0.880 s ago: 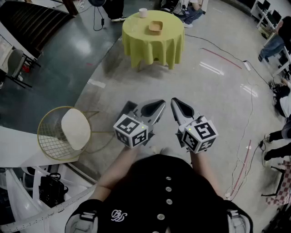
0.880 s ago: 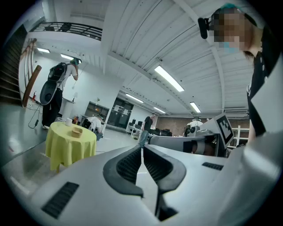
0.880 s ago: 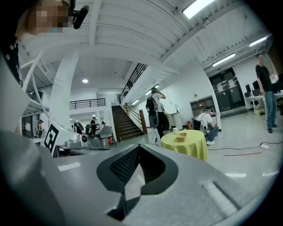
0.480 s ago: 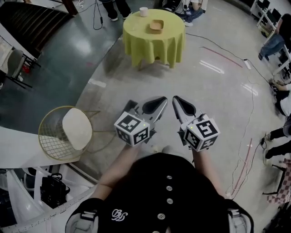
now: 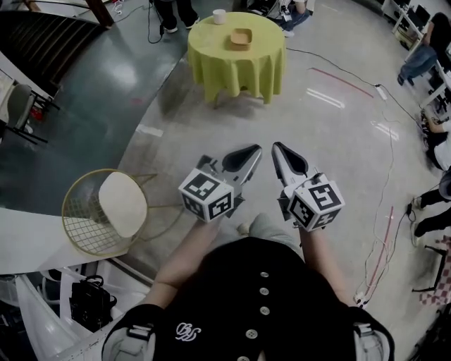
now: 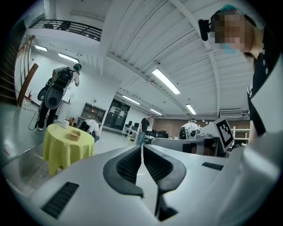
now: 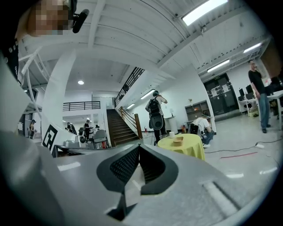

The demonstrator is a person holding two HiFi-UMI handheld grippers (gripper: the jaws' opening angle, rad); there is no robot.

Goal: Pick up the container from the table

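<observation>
While left hand-held gripper [image 5: 254, 149] hovers, container [image 5: 241, 38] sits well ahead, on tbl [image 5: 236, 70].

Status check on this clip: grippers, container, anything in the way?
Left gripper and right gripper both shut, empty. Container on the yellow-draped table well ahead, untouched, white cup nearby. Open floor between; wire chair off left.
</observation>
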